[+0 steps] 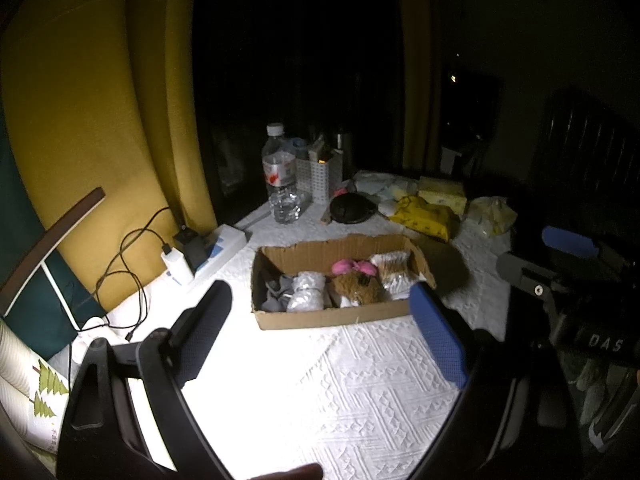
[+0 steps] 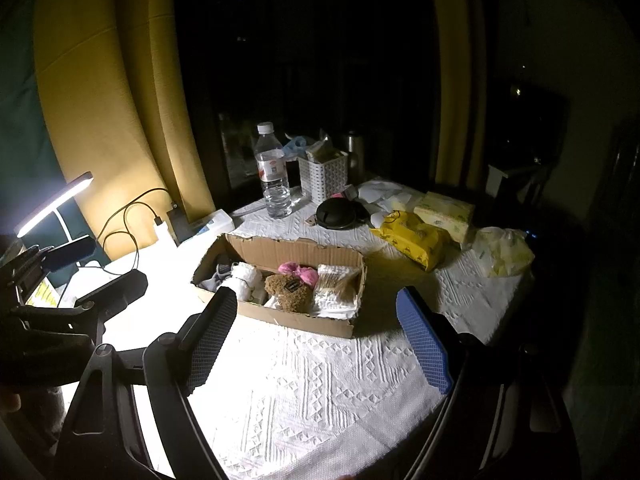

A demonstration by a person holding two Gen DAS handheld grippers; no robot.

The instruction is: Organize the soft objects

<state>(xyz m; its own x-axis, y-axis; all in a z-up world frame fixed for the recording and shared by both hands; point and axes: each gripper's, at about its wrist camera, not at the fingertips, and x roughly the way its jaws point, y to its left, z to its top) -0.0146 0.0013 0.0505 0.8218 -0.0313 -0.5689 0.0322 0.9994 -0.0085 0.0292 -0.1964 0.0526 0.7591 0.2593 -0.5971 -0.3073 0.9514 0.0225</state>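
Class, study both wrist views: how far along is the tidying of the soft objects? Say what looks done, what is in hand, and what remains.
Done: the cardboard box already holds grey socks, a white bundle, a brown plush and a pink item.
In hand: nothing; the left gripper and right gripper are both open and empty, short of the box.
Left: possibly the yellow packs beyond the box, if they count.

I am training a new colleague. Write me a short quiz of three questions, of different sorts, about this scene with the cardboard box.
1. True or false: the left gripper holds a soft object.
2. Which item lies in the cardboard box? A) brown plush toy B) water bottle C) yellow packet
3. Fill in: the box stands on a white ____.

Key: 1 false; 2 A; 3 tablecloth.
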